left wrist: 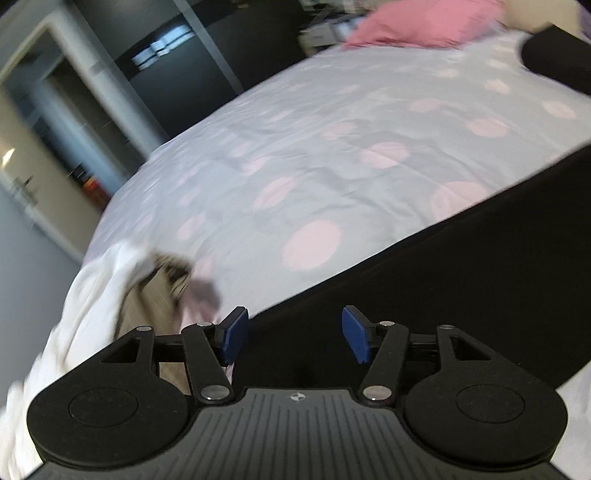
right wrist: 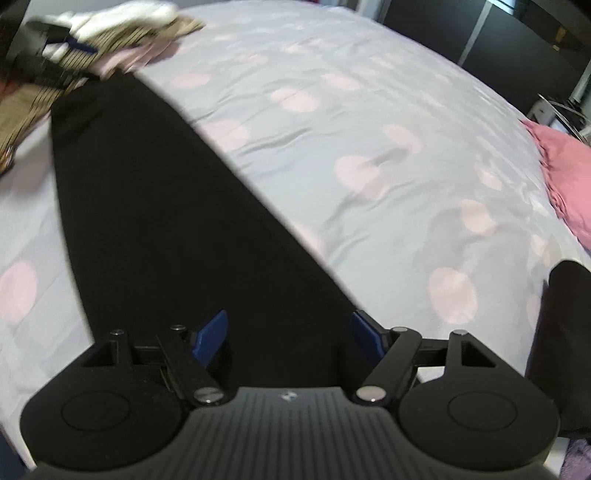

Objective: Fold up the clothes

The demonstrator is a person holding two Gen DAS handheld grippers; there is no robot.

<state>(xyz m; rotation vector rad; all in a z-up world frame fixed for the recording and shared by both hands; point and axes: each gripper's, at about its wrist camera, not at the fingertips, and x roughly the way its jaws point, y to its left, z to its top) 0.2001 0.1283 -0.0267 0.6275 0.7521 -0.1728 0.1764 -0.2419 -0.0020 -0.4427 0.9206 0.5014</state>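
Left gripper [left wrist: 294, 334]: I am seeing its jaws standing spread, nothing pinched between the blue pads [left wrist: 233, 334].
Right gripper [right wrist: 289, 336]: I am seeing these jaws spread too, holding nothing.
Black garment [right wrist: 155, 206]: it is lying flat on the bedspread [right wrist: 369, 110], running straight ahead from between my right jaws; in the left wrist view its edge is crossing just beyond both pads.
Clothes pile [left wrist: 122, 284]: white, striped tan and pink pieces are sitting bunched just outside my left gripper's left jaw; from the right wrist view they are lying past the garment's far end.
Pink pillow [left wrist: 424, 22]: it is resting well ahead of the left jaws, blurred.
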